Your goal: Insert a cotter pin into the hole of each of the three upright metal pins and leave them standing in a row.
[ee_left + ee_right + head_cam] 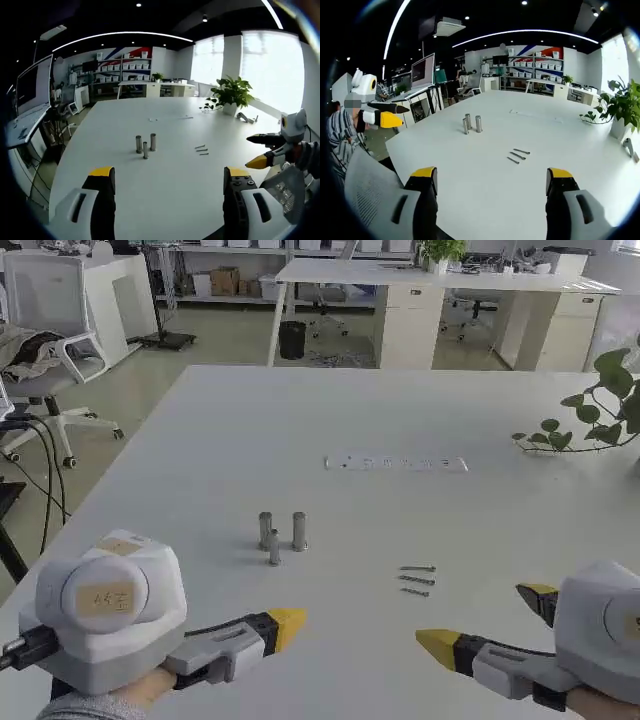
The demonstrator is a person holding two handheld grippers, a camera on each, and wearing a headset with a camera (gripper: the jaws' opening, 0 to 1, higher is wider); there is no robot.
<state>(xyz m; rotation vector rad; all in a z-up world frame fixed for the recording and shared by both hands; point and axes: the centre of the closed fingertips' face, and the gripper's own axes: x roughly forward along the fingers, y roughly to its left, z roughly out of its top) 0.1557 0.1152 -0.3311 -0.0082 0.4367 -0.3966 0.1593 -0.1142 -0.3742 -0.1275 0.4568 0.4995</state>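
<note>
Both tongs are empty with jaws apart. My left tongs [169, 174] and right tongs [491, 174] are both spread wide, hanging over the near edge of the desk [400, 410] and touching nothing. 3 metal pins [274, 545] stand upright mid-desk in a tight cluster, 2 behind and 1 in front, more triangle than row. 3 cotter pins [417, 580] lie flat side by side to the right of them, on my right tongs' side, well apart from the metal pins. No cotter pin is in yet, so I judge the task is at its start.

Step in hand is to fetch cotter pin 1. I'd come in low with the right tongs on the nearest of the 3, since they are thin, flat and close together, and a sloppy pinch could flick the neighbours. I'd grip near 1 end so the rest sticks out free for threading. The left tongs should clamp 1 metal pin low on its shaft so it won't topple. The holes are too small to make out here, so I'd check which way each faces before pushing. The front pin needs shifting into line with the other 2.
</note>
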